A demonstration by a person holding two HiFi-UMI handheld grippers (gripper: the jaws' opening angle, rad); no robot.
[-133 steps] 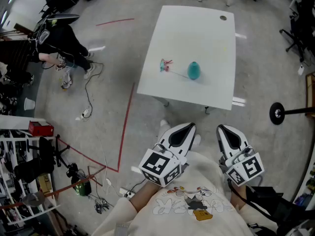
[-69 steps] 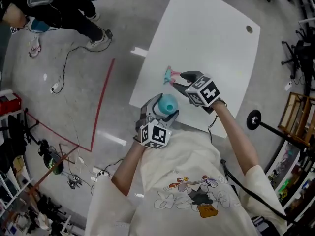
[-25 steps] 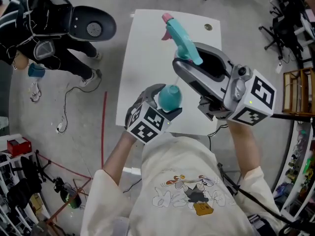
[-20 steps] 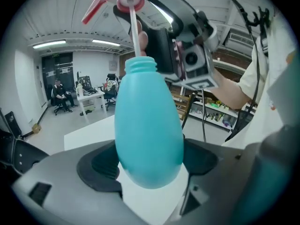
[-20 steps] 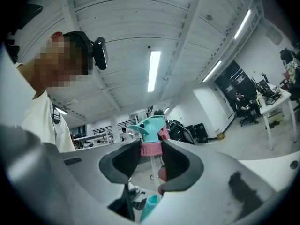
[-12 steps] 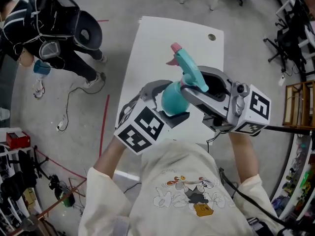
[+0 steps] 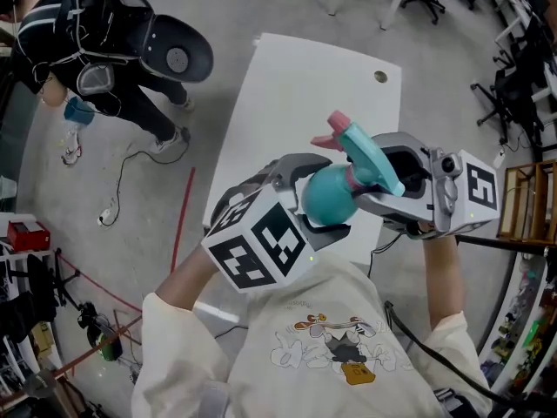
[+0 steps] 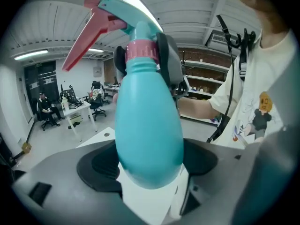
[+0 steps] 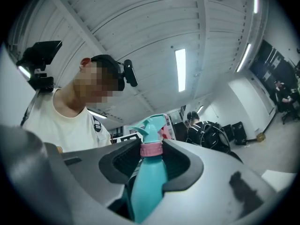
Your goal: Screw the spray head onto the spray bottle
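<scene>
My left gripper (image 7: 315,205) is shut on the round teal spray bottle (image 7: 327,195), held up close in front of my chest. The spray head (image 7: 369,152), teal with a pink trigger (image 7: 329,138), sits with its pink collar (image 8: 140,50) on the bottle's neck. My right gripper (image 7: 372,179) comes in from the right and is shut on the head at the collar. In the left gripper view the bottle (image 8: 147,125) fills the middle between the pads of the left gripper (image 8: 150,170). In the right gripper view the jaws of the right gripper (image 9: 151,159) flank the collar (image 9: 151,149).
The white table (image 7: 296,85) stands below and beyond my hands, with a small round hole near its far corner. A person in dark clothes (image 7: 87,42) sits by a chair (image 7: 178,57) at the upper left. Red tape (image 7: 183,220) marks the floor. Office chairs (image 7: 522,85) stand at the right.
Both grippers have come up and together. A second ago the spray head was apart, above the bottle; now its collar sits on the bottle's neck.
</scene>
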